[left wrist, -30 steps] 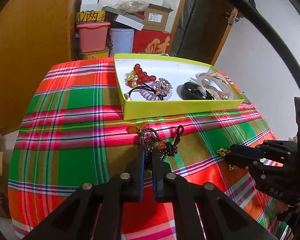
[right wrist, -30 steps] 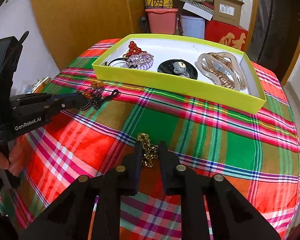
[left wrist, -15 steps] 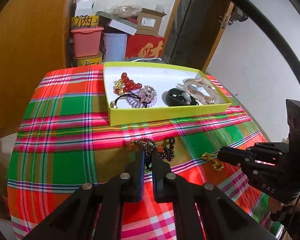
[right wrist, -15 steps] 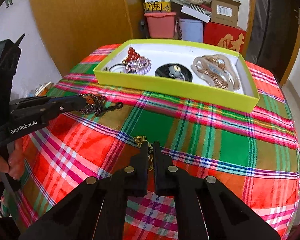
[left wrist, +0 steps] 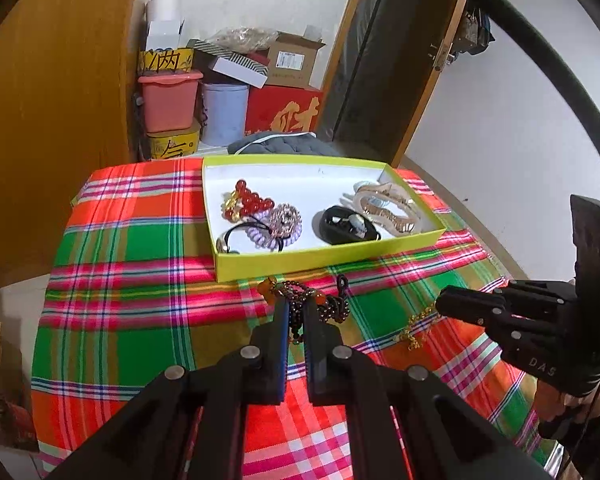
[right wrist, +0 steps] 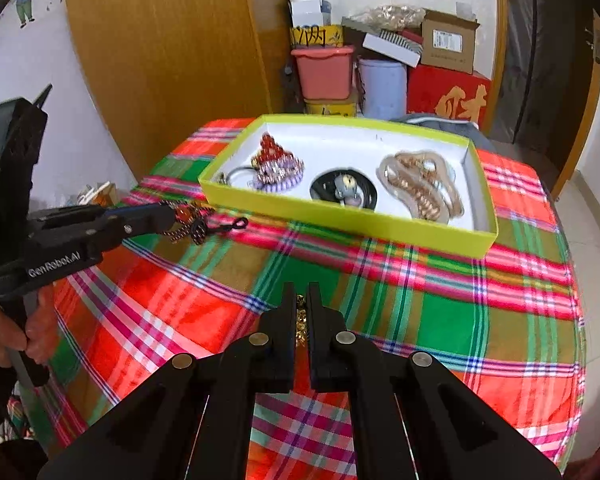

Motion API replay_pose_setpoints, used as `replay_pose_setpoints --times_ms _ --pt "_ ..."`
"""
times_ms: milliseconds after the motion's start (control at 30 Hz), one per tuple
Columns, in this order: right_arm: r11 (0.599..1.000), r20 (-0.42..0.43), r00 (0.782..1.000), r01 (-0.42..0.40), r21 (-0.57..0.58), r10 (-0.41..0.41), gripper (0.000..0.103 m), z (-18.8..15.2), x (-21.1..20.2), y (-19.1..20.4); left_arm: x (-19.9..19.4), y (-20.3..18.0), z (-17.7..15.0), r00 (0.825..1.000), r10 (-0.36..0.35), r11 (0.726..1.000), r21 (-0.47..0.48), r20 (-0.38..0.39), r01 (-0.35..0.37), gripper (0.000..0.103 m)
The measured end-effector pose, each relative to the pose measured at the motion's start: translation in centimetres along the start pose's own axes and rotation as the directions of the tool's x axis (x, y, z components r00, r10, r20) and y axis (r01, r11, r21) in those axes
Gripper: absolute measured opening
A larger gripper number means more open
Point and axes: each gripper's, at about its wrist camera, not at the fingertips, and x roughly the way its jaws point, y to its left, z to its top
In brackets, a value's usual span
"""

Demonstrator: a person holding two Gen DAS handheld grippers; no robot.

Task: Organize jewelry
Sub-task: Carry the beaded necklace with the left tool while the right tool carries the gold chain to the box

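Observation:
A lime-green box (left wrist: 324, 255) (right wrist: 340, 216) sits on the plaid cloth. It holds a red bead bracelet (left wrist: 249, 199), a purple coil hair tie (left wrist: 276, 229), a black hair tie (left wrist: 346, 226) and a beige hair claw (left wrist: 388, 210). My left gripper (left wrist: 296, 305) is shut on a dark beaded bracelet (left wrist: 324, 305) and holds it above the cloth in front of the box; it also shows in the right wrist view (right wrist: 190, 226). My right gripper (right wrist: 302, 300) is shut on a gold chain (right wrist: 301, 326), which hangs from it in the left wrist view (left wrist: 414, 326).
The plaid-covered table (left wrist: 120, 280) falls away at its left, right and near edges. Behind it stand a wooden cabinet (right wrist: 160, 60), a pink bin (left wrist: 168, 98), a blue bucket (left wrist: 224, 114), a red box (left wrist: 282, 114) and cardboard boxes (left wrist: 294, 62).
My right gripper closed on the gold chain and lifted it off the cloth. Both grippers rose, the left still carrying the beaded bracelet.

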Motion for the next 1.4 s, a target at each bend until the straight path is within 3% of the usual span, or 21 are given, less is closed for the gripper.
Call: replay_pose_setpoints --times_ms 300,567,1033,1400 --pt "1.0 0.075 0.997 -0.013 -0.023 0.015 0.003 3.3 -2.7 0.3 -1.0 -1.0 2.8 0.999 -0.021 0.999 0.029 0.037 0.02 0.006" --pt "1.0 0.106 0.994 -0.015 -0.027 0.018 0.003 7.1 -2.6 -0.7 -0.3 -0.8 5.8 0.998 -0.025 0.999 0.037 0.054 0.023 0.006" --pt "0.999 0.08 0.996 -0.03 0.027 0.028 0.004 13.1 2.9 -4.8 6.1 1.3 11.0 1.0 -0.003 0.999 0.043 0.011 0.003 0.006" --pt "0.998 -0.005 0.999 -0.033 0.063 0.033 0.004 14.7 9.0 -7.0 11.4 2.6 12.4 0.999 0.004 0.998 0.06 -0.049 -0.001 0.006"
